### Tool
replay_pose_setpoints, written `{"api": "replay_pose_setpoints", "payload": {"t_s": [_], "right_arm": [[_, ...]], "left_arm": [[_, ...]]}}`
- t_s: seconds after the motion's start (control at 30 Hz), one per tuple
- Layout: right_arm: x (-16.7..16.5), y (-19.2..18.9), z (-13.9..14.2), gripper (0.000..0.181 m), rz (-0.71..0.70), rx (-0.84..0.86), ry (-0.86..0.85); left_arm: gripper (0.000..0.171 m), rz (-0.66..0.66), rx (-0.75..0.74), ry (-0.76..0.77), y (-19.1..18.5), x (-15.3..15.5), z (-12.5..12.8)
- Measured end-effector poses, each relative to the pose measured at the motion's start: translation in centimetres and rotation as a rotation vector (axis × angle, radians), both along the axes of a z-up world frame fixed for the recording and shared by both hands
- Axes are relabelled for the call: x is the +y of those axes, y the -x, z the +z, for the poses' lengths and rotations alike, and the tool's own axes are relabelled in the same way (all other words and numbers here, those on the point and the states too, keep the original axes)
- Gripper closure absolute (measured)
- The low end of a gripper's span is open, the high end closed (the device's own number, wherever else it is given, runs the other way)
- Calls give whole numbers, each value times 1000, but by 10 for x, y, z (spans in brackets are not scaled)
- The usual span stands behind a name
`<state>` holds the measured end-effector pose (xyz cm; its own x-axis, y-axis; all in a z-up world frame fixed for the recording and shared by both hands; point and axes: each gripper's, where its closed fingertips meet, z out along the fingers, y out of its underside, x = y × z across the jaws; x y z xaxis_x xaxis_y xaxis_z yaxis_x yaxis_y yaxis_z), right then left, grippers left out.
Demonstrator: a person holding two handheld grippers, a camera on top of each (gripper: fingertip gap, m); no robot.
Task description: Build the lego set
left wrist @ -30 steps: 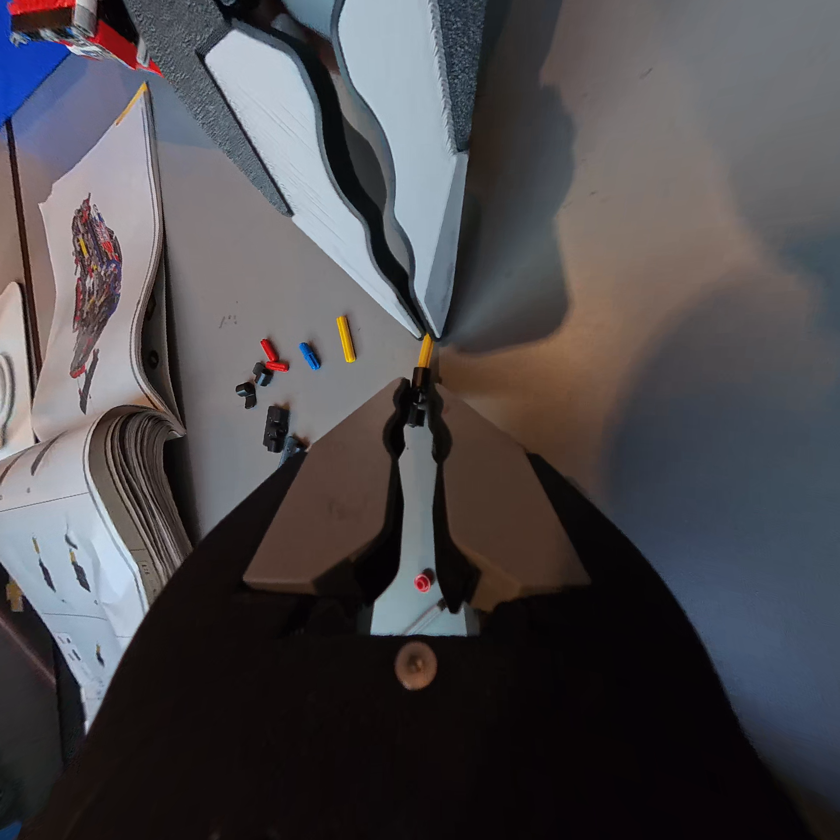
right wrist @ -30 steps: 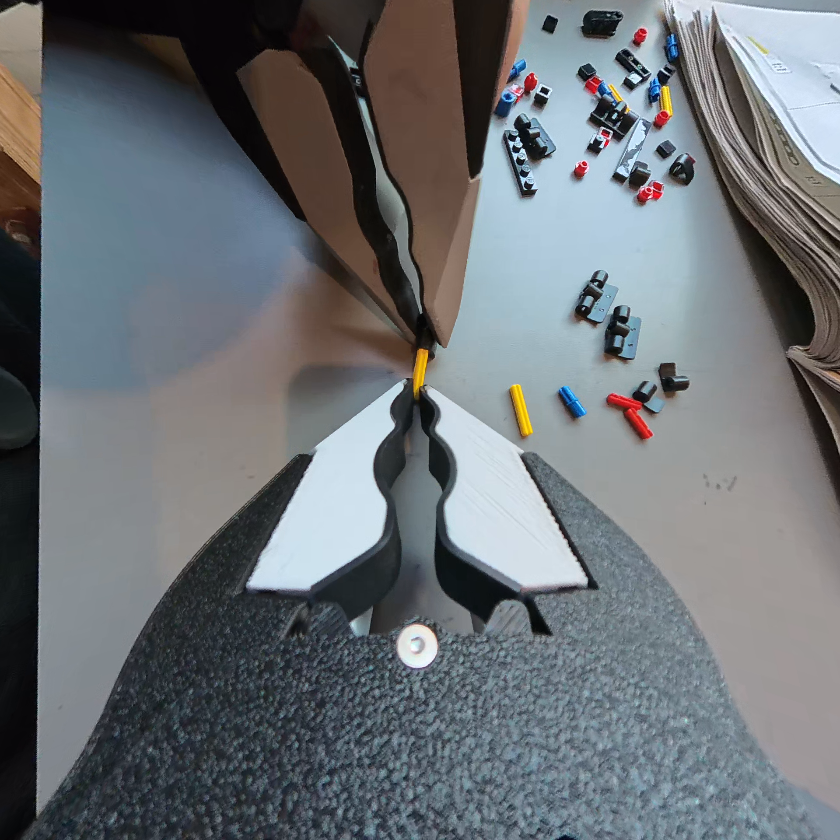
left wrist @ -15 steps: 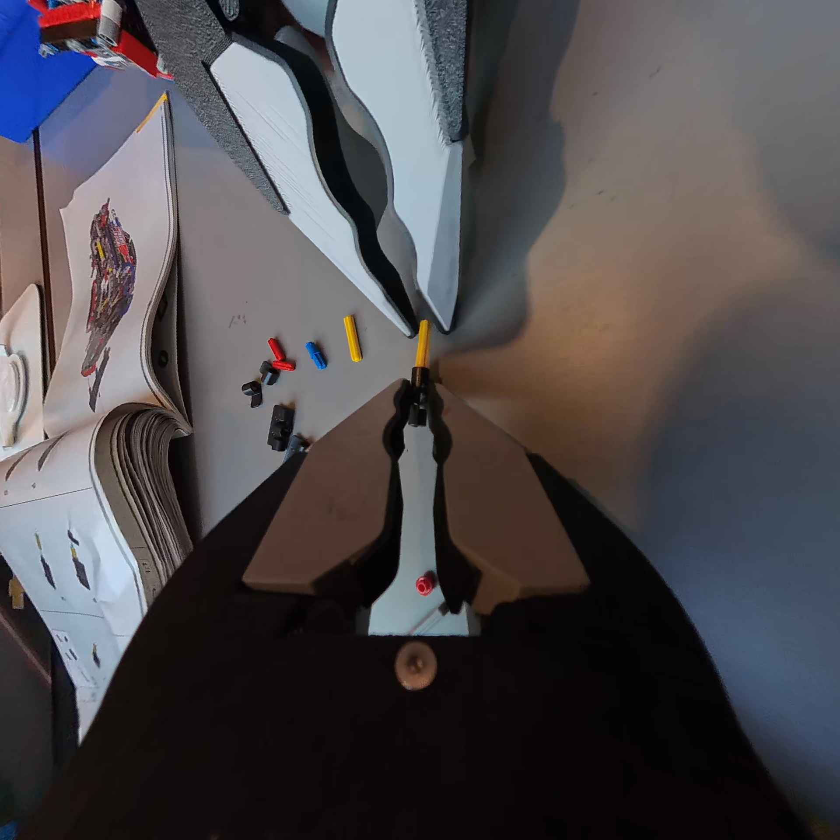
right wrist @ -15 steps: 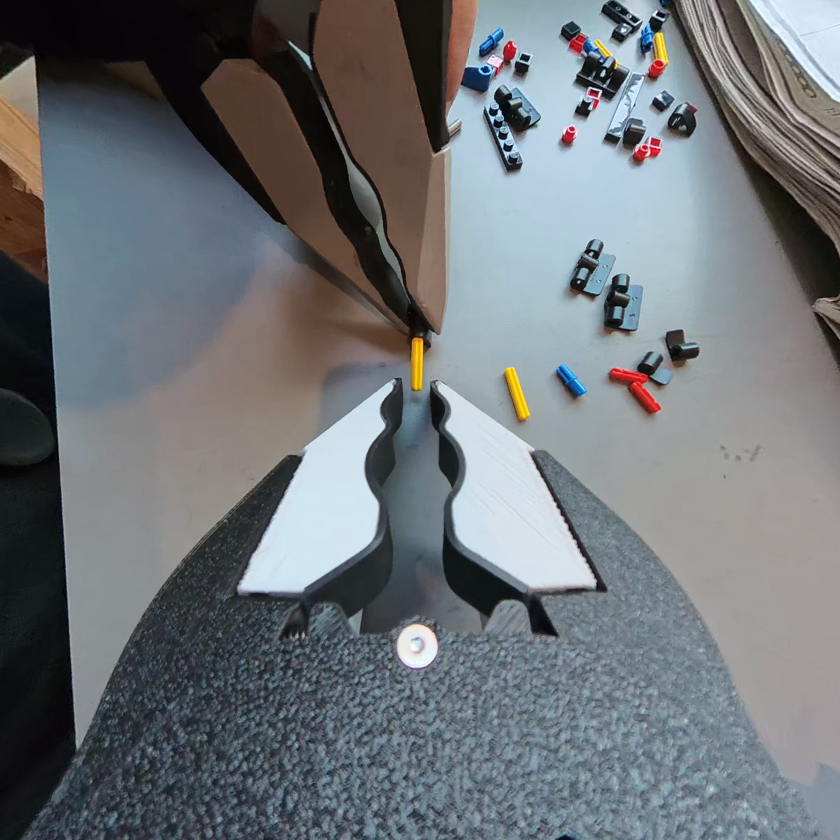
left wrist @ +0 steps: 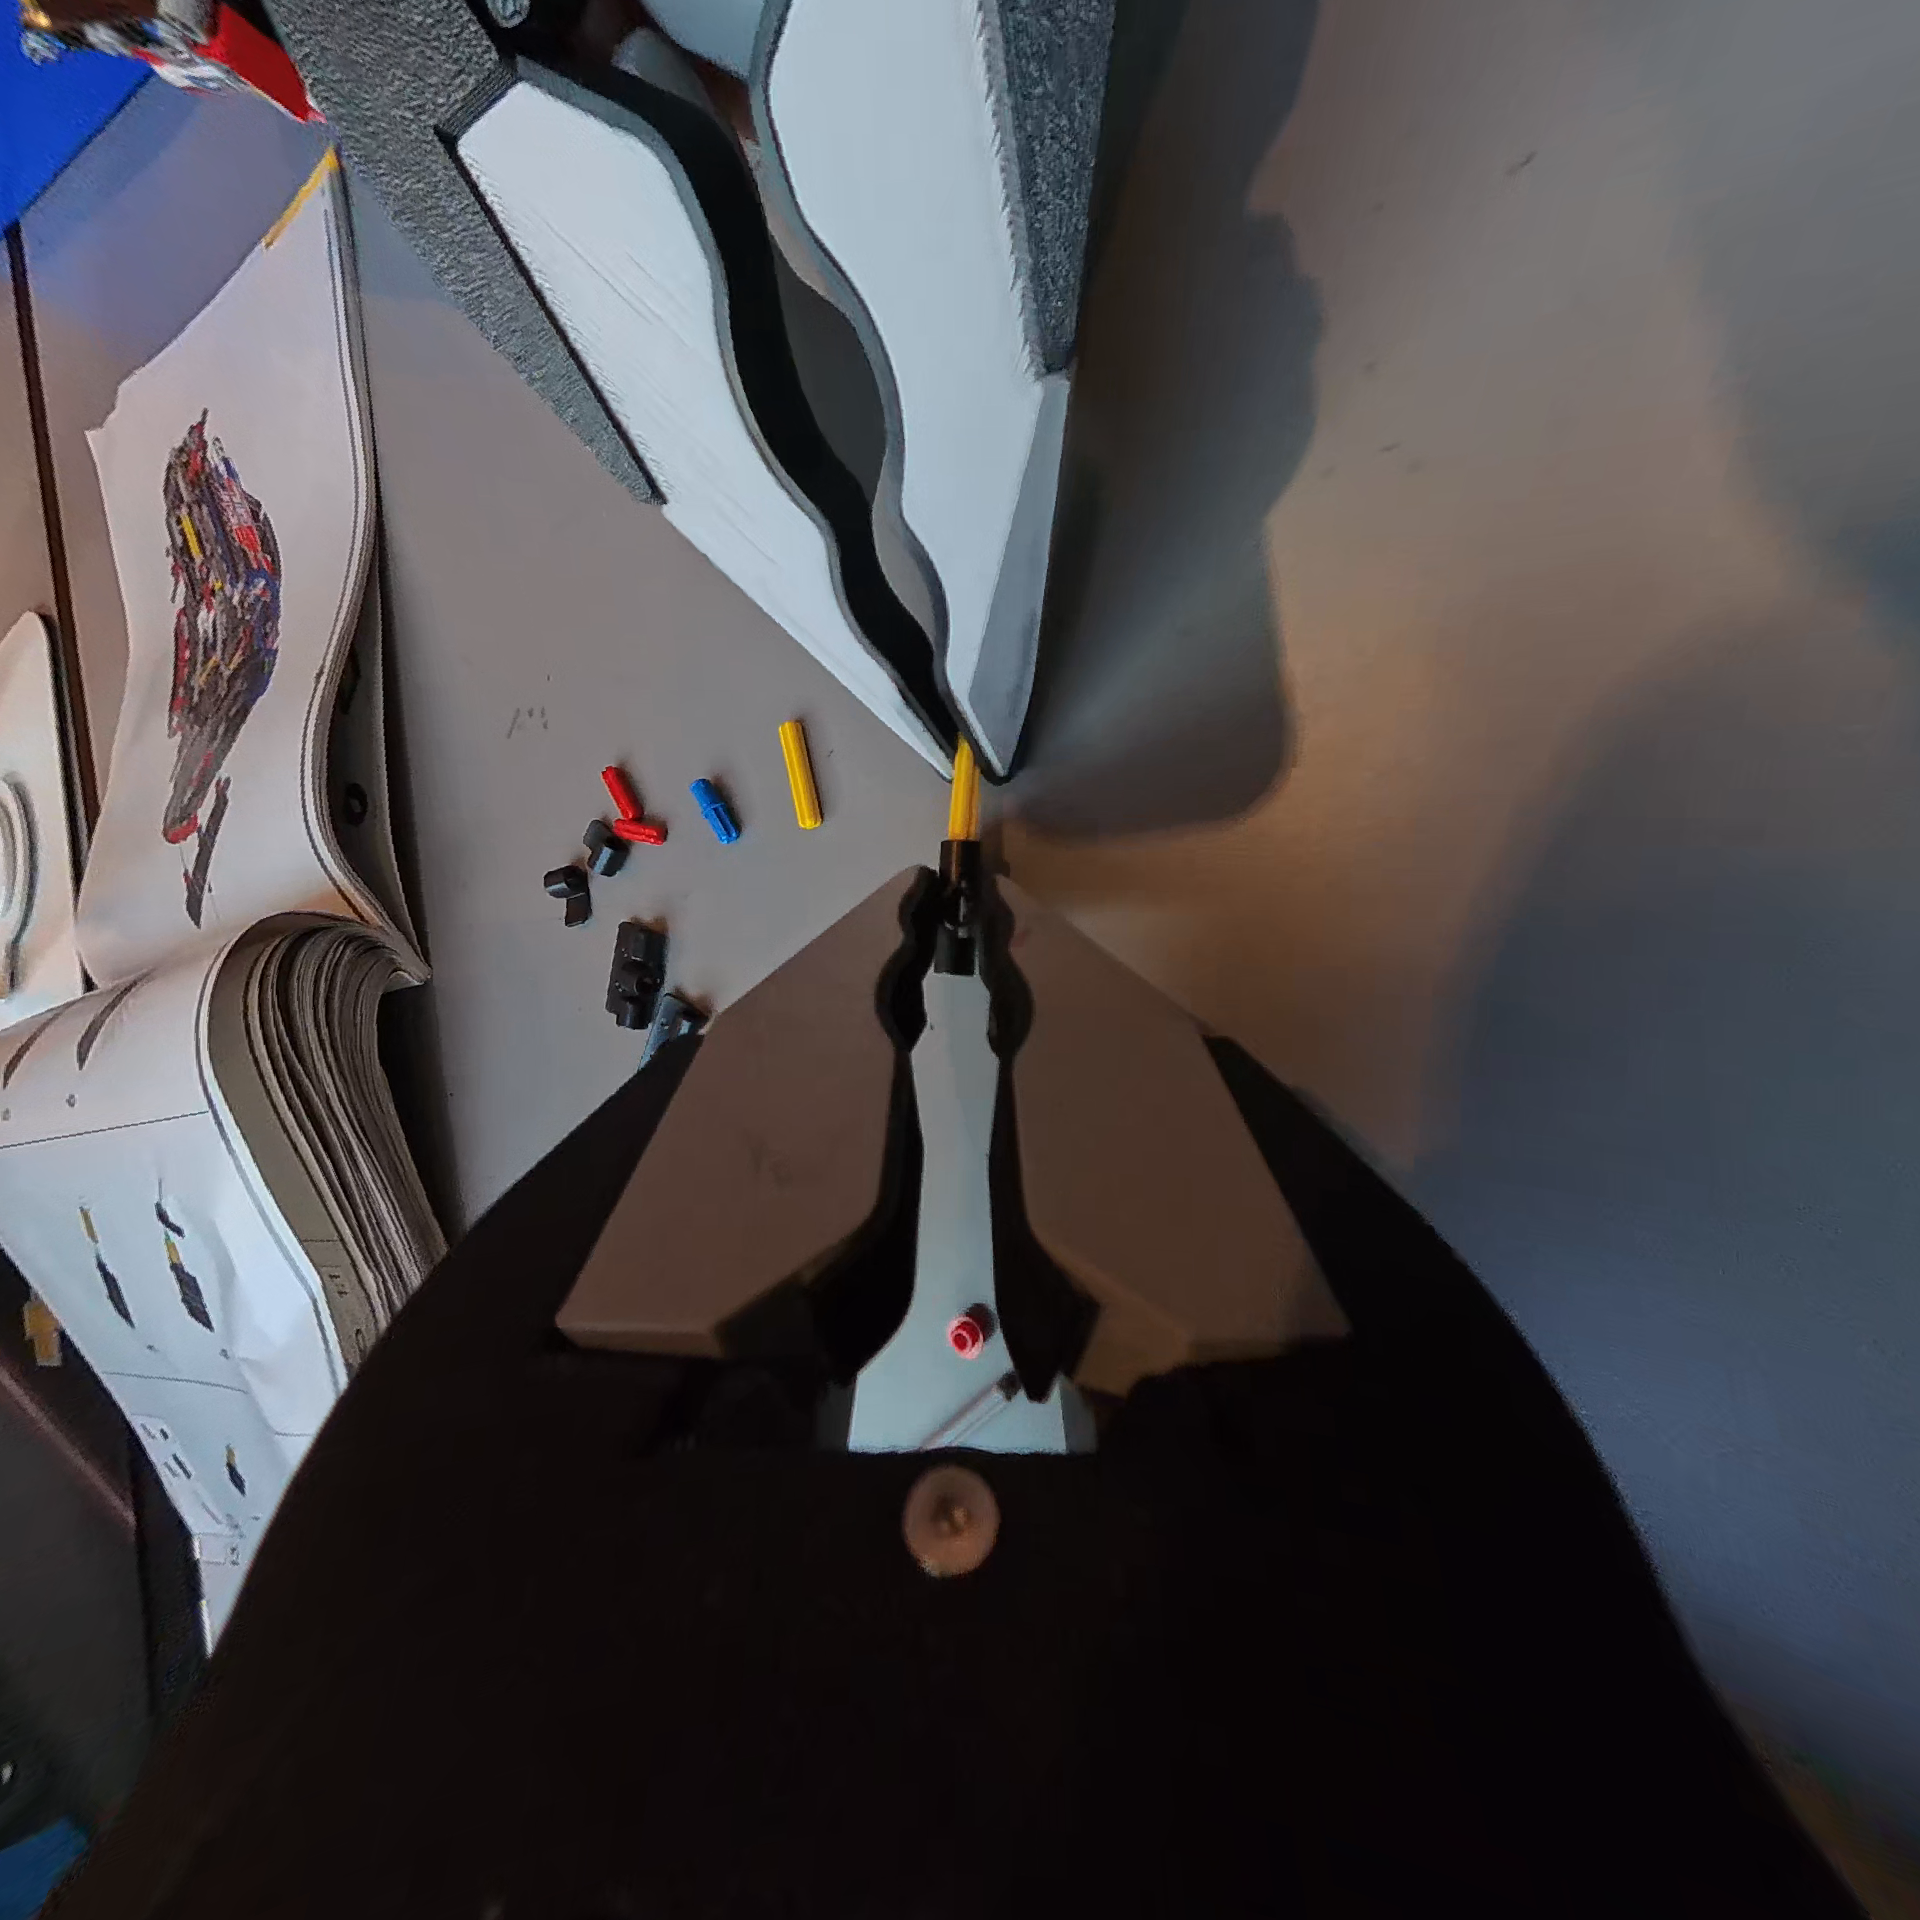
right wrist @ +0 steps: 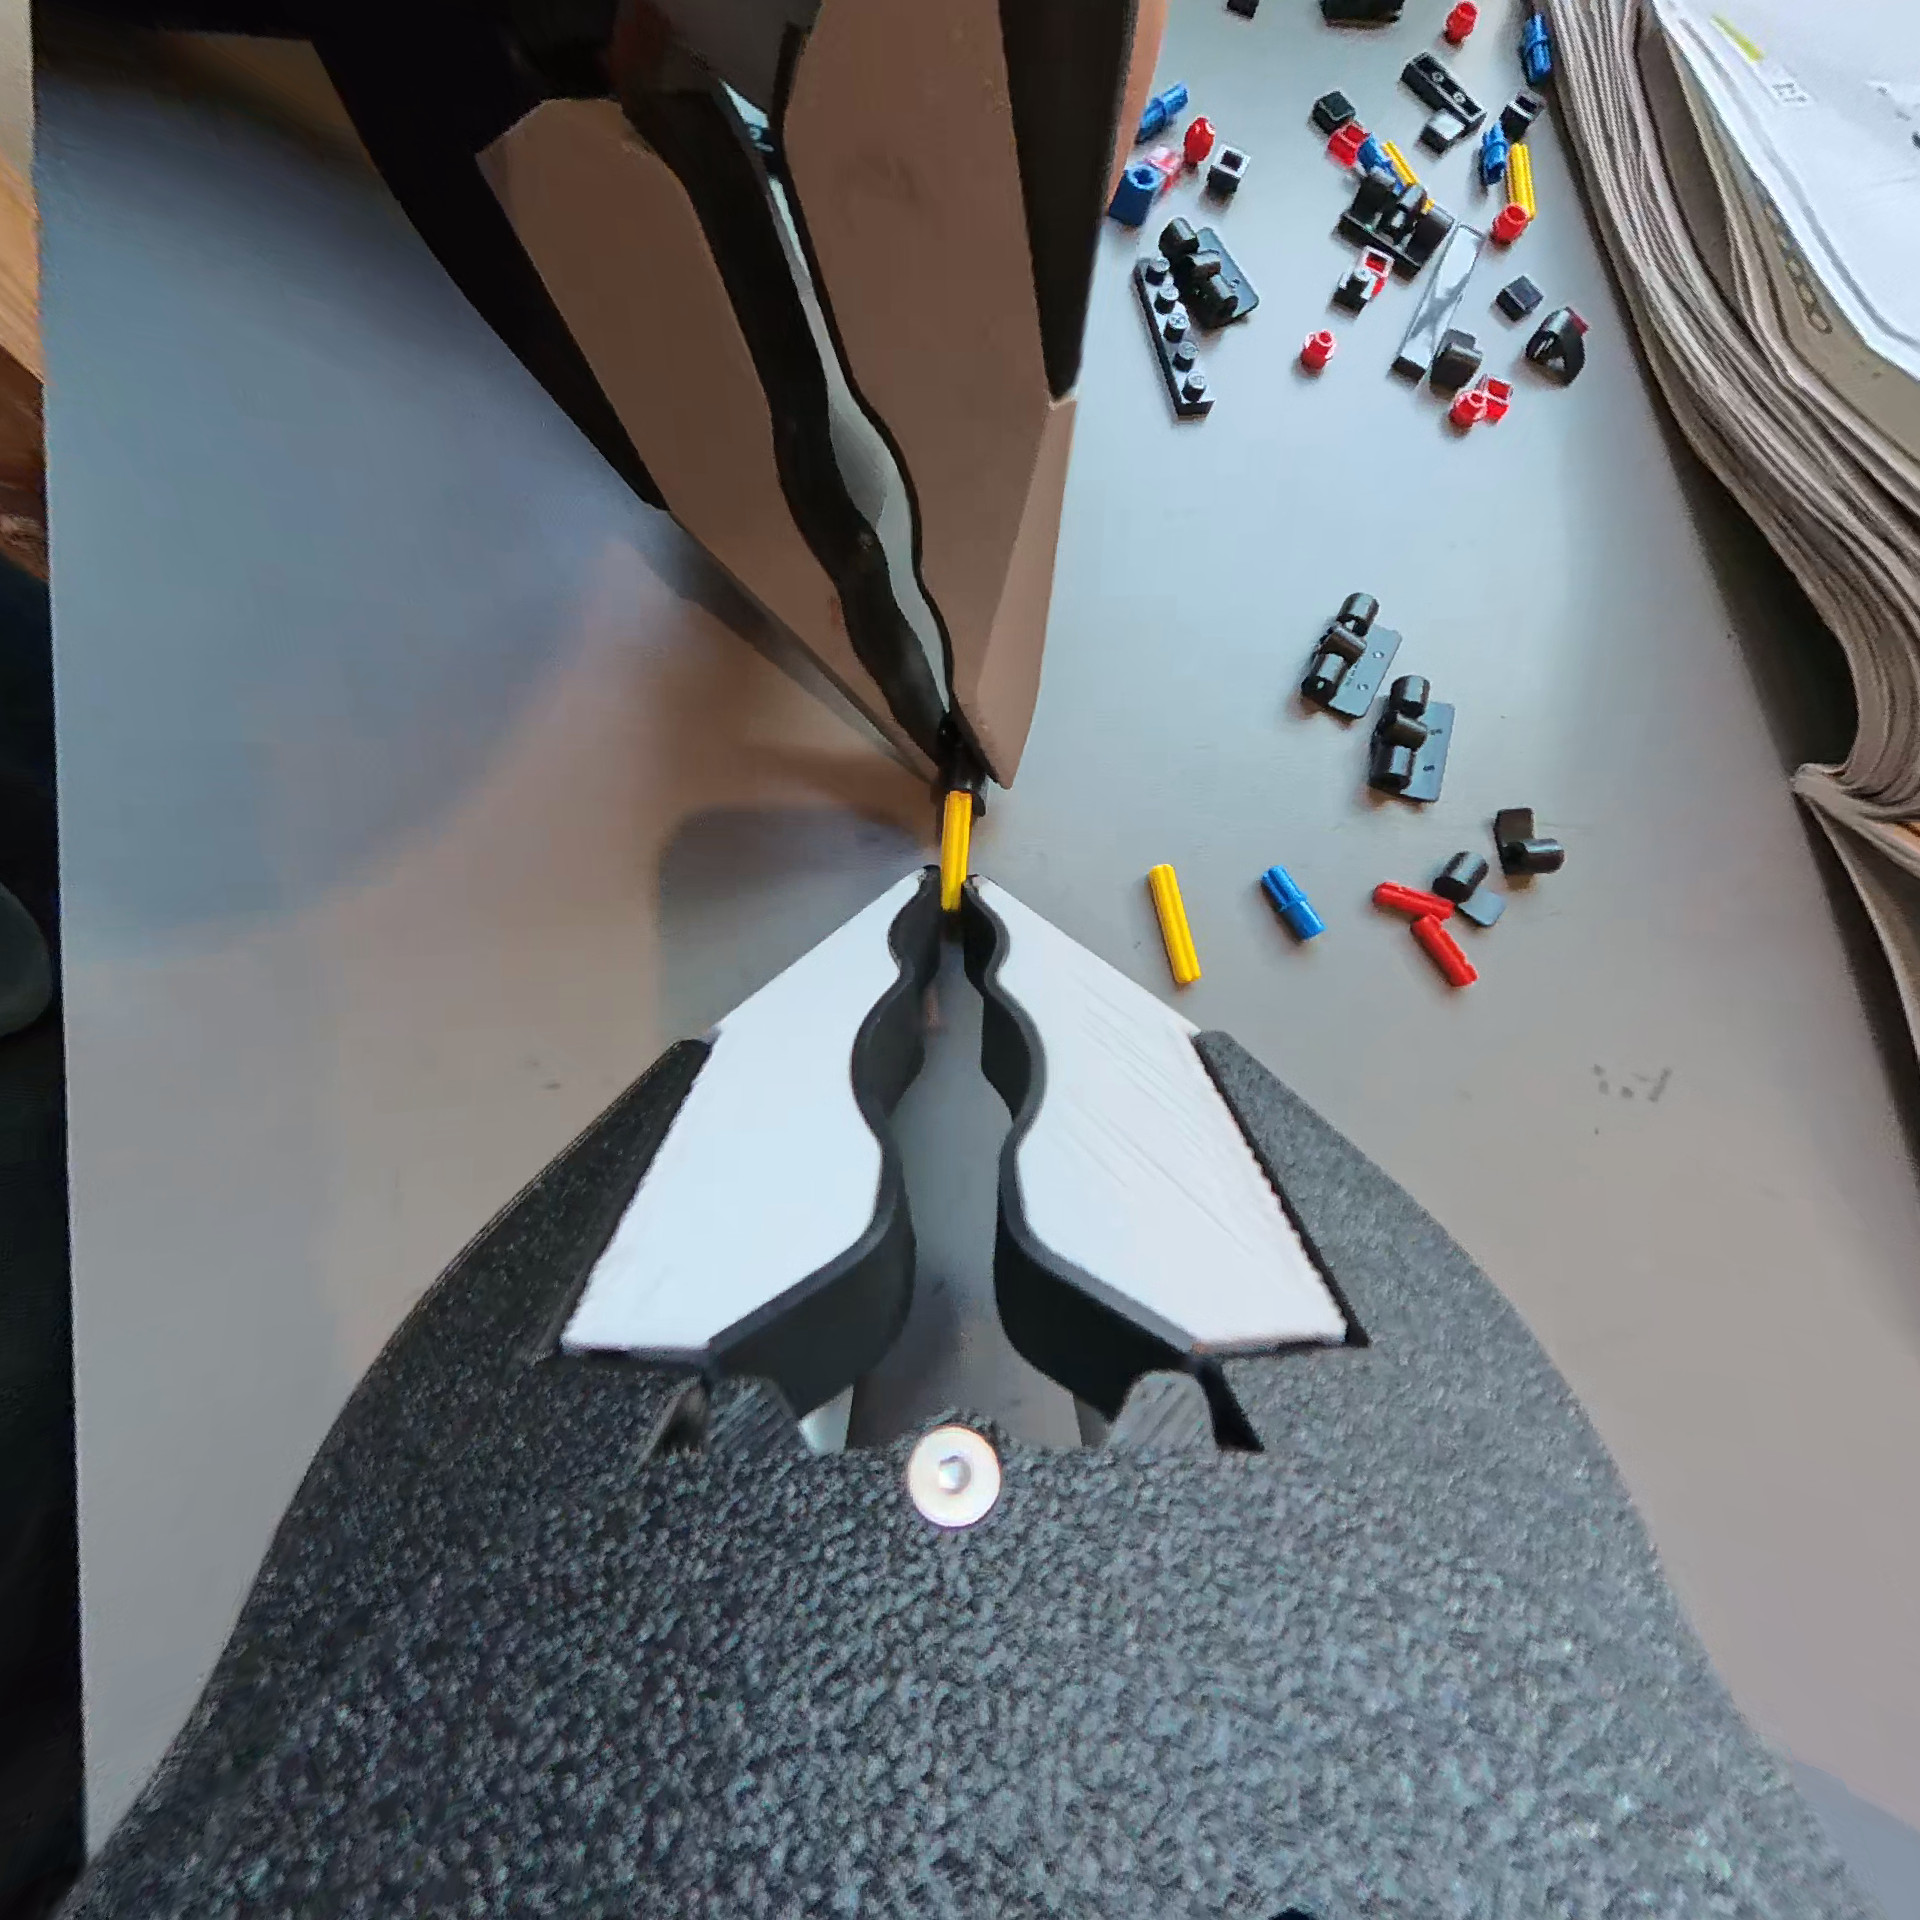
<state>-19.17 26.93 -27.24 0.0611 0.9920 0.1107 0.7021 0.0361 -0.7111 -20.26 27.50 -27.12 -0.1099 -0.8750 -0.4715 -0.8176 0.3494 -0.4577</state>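
Right tool has reclosed on yellow axle, open table leftward

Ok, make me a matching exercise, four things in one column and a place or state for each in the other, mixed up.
Things:
1. yellow axle
2. black connector
3. loose yellow axle
4. blue pin

Places:
A. pinched by left gripper
B. lying beside the right gripper
C. held between both grippers
D. lying between loose yellow axle and red pins

Pairs: 1-C, 2-A, 3-B, 4-D
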Motion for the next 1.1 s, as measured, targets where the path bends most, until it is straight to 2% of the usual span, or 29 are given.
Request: {"api": "replay_pose_setpoints", "payload": {"t_s": [0.5,0.77,0.9,1.0,1.1], "right_arm": [[1,0,0,180,-18,-64,-62],[1,1,1,180,-29,-24,-39],[1,1,0,179,3,-64,-50],[6,2,4,177,-30,-44,0],[9,3,20,176,-62,64,42]], "left_arm": [[167,37,36,-16,-1,3,0],[167,38,28,-11,-2,3,0],[167,22,29,-20,-2,3,0],[167,43,-22,28,1,7,0],[167,22,-139,34,1,12,12]]}}
